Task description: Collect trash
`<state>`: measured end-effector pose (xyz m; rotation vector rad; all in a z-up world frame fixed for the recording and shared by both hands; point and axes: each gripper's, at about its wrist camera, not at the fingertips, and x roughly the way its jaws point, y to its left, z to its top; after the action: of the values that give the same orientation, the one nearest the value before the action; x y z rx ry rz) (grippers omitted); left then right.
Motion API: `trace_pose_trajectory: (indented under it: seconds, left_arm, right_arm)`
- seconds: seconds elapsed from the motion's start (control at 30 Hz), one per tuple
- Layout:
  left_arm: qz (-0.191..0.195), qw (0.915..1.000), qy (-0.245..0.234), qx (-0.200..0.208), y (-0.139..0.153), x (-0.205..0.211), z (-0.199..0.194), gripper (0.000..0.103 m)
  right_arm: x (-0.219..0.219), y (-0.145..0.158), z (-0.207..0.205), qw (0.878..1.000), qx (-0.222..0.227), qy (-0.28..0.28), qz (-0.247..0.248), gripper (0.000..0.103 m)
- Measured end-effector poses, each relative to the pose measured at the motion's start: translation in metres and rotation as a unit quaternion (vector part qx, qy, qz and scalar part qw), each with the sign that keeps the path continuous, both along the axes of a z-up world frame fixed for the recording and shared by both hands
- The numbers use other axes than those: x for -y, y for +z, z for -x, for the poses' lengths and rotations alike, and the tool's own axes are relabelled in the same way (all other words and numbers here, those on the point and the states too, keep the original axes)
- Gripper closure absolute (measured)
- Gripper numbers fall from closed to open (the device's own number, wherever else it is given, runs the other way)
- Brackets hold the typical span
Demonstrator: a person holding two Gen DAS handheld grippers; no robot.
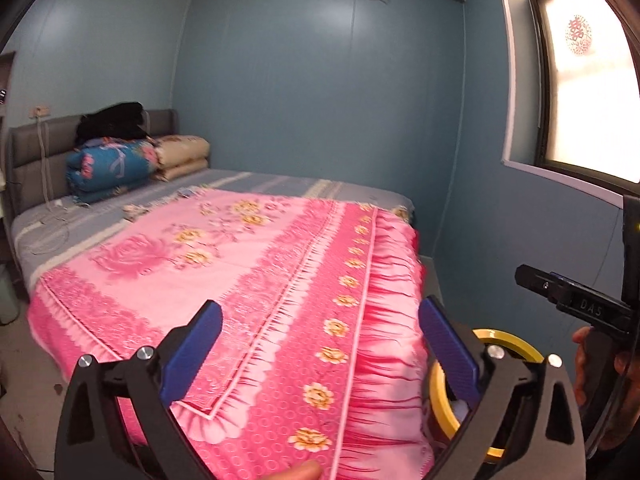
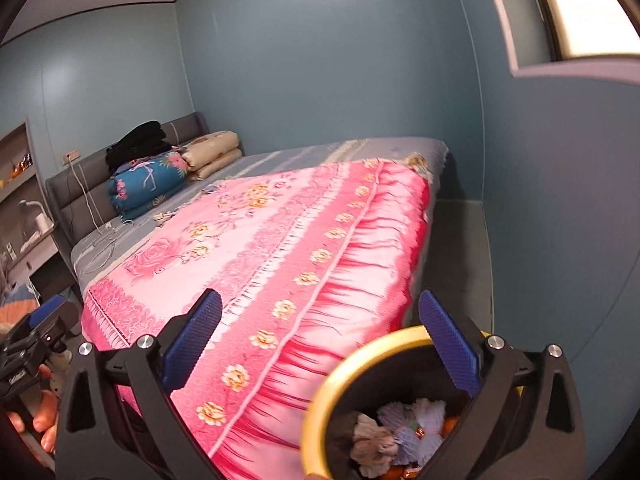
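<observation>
A black trash bin with a yellow rim (image 2: 320, 396) stands on the floor at the foot of the bed, below my right gripper (image 2: 320, 334). It holds crumpled tissue and other scraps (image 2: 400, 436). The bin's rim also shows in the left wrist view (image 1: 436, 396), behind my left gripper's right finger. My left gripper (image 1: 320, 334) is open and empty above the pink floral blanket (image 1: 248, 280). My right gripper is open and empty too. The right gripper's handle (image 1: 576, 304) shows at the right of the left wrist view.
The bed (image 1: 280, 184) fills the room's middle, with folded quilts (image 1: 116, 164) and black clothes (image 1: 112, 120) at the grey headboard. A charger cable (image 1: 48, 232) lies on the sheet. Blue walls, a window (image 1: 592, 92) at right, a narrow floor strip (image 2: 460, 260) beside the bed.
</observation>
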<state>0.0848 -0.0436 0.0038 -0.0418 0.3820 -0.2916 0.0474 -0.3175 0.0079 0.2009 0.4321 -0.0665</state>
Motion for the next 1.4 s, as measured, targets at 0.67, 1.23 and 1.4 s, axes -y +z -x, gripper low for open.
trace_pose_trajectory:
  seconds: [0.67,1.23,1.4]
  left_arm:
    - [0.033,0.9951,0.067,0.065,0.014,-0.031,0.065,0.008]
    - [0.038,0.9950,0.071,0.059,0.014,-0.032,0.062,0.008]
    - [0.039,0.9954,0.068,0.055,0.013,-0.033,0.062,0.008]
  right_arm:
    - [-0.078,0.014,0.037,0.994,0.109,0.018,0.008,0.008]
    - [-0.071,0.014,0.040,0.995,0.100,0.018,0.000,0.008]
    - [-0.071,0.013,0.040,0.995,0.099,0.016,0.000,0.008]
